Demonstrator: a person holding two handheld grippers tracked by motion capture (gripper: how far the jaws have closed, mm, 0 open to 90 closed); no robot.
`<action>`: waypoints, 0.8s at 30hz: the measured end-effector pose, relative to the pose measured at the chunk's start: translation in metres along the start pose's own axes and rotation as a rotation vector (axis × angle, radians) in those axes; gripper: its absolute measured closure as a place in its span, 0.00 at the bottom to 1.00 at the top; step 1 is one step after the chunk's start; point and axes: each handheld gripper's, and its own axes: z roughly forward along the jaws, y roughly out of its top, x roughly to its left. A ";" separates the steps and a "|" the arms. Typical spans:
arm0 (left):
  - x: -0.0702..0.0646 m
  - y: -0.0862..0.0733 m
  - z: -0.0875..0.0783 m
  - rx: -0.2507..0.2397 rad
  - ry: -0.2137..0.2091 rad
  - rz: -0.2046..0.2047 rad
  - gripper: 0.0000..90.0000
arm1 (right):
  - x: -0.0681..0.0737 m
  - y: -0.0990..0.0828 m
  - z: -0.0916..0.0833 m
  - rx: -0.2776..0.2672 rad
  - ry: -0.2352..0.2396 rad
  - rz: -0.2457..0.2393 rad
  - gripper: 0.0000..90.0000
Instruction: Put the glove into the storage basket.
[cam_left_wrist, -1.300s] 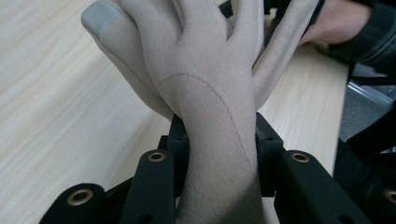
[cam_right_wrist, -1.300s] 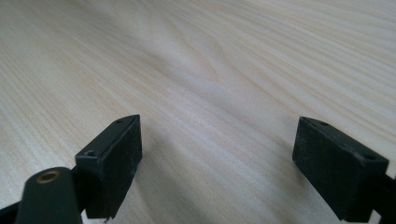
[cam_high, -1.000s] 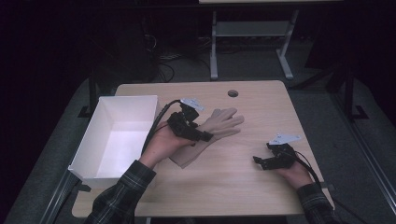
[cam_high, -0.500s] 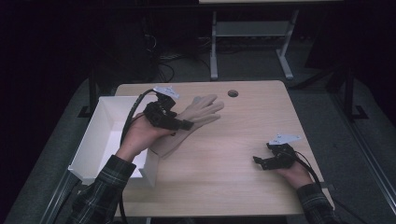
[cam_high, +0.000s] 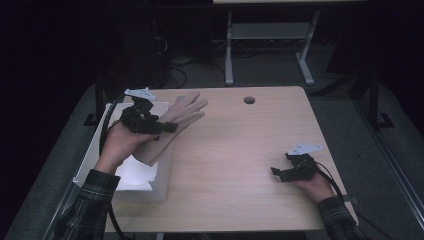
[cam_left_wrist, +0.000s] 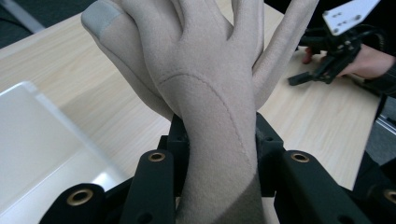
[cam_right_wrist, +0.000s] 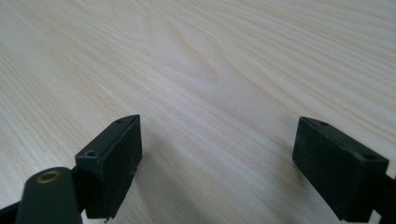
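Leftward and slightly up: since the earlier frames the left tool (cam_high: 167, 127) has carried the beige glove (cam_high: 175, 120) off the middle of the surface (cam_high: 240, 165) to its left edge, where the glove now hangs partly over the white bin (cam_high: 100, 155); the right tool (cam_high: 278, 173) has stayed put. Surface: pale wood, wide and bare from centre to right edge, small round grommet hole (cam_high: 249, 100) near the far edge. Bin: open-topped, sits at the left edge, near wall and floor lit, nothing seen inside it. Glove: held at the cuff end, fingers fanned toward the far edge, cuff drooping toward the bin's opening; in the left gripper view the glove (cam_left_wrist: 205, 93) rises between the two black jaws, which pinch it across the wrist part, partly closed with cloth filling the gap. Left tool (cam_left_wrist: 217, 154): firm hold, off the surface. Right tool (cam_right_wrist: 217, 154): jaws spread wide, nothing between them, resting low near the right front corner, well apart from glove and bin. Progress, as judged: pick-up done, carry nearly done; left to do is to bring the fingers fully over the bin and let go. Room: plenty of open wood to the right; tight spot is the bin's right wall, which the hanging cuff could snag or drape across if released too soon.
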 end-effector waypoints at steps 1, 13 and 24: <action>0.003 -0.002 -0.002 -0.003 0.009 -0.008 0.74 | 0.000 0.000 0.000 0.000 0.000 0.000 0.17; 0.035 -0.037 -0.029 -0.050 0.096 -0.108 0.74 | 0.000 0.000 0.000 0.003 -0.002 0.000 0.17; 0.060 -0.071 -0.022 -0.023 0.182 -0.187 0.74 | 0.000 0.000 0.000 0.004 -0.003 0.002 0.17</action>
